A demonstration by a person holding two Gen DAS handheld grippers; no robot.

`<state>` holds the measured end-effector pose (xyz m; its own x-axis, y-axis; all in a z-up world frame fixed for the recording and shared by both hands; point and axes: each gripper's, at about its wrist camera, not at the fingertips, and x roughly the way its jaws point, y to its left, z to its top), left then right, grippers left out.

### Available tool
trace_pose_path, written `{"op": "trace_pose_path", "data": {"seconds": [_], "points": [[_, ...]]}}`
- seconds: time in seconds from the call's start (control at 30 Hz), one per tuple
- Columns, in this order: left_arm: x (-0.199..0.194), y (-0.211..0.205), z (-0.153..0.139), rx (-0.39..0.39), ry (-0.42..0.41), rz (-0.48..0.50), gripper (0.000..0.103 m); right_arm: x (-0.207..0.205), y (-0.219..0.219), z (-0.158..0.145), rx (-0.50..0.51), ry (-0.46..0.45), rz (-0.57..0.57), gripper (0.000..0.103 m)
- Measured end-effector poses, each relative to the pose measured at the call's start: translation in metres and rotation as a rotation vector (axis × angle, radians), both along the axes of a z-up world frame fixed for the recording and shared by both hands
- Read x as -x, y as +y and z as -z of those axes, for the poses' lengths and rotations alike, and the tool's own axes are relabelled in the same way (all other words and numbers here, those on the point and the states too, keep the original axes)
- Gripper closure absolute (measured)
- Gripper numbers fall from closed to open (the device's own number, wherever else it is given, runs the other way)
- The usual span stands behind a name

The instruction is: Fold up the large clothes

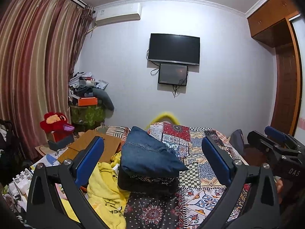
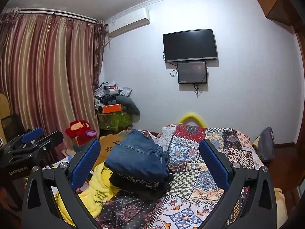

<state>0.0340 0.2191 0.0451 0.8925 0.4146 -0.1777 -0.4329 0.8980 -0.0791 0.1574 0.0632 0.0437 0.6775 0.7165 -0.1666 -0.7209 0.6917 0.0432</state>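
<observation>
Folded blue jeans [image 1: 148,154] lie on top of a folded dark patterned garment [image 1: 148,183], forming a stack on the patchwork bedspread [image 1: 198,148]; the stack also shows in the right wrist view [image 2: 137,158]. A crumpled yellow garment [image 1: 106,189] lies to the left of the stack, also in the right wrist view [image 2: 99,190]. My left gripper [image 1: 152,152] is open and empty, held above the bed before the stack. My right gripper [image 2: 150,152] is open and empty too; it shows at the right in the left wrist view [image 1: 274,143].
A cardboard sheet [image 1: 95,145] and a red plush toy [image 1: 55,122] lie left of the bed. A cluttered pile [image 1: 87,95] stands in the corner by the curtains [image 1: 34,66]. A TV [image 1: 173,49] hangs on the far wall. A wooden wardrobe [image 1: 284,66] is at right.
</observation>
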Motion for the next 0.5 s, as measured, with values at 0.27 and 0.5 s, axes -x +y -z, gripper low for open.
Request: {"op": "trace_pose_path", "data": {"seconds": [0.27,0.5], "points": [[-0.0032,0.0015,0.0024,0.000,0.003,0.011,0.000,0.0002,-0.0031,0.0003,-0.010,-0.001,0.001,0.000],[-0.0043,0.0015,0.0041,-0.002,0.007,0.028,0.000,0.0007,-0.0026,0.0015,-0.014,0.005,0.001,0.000]]}}
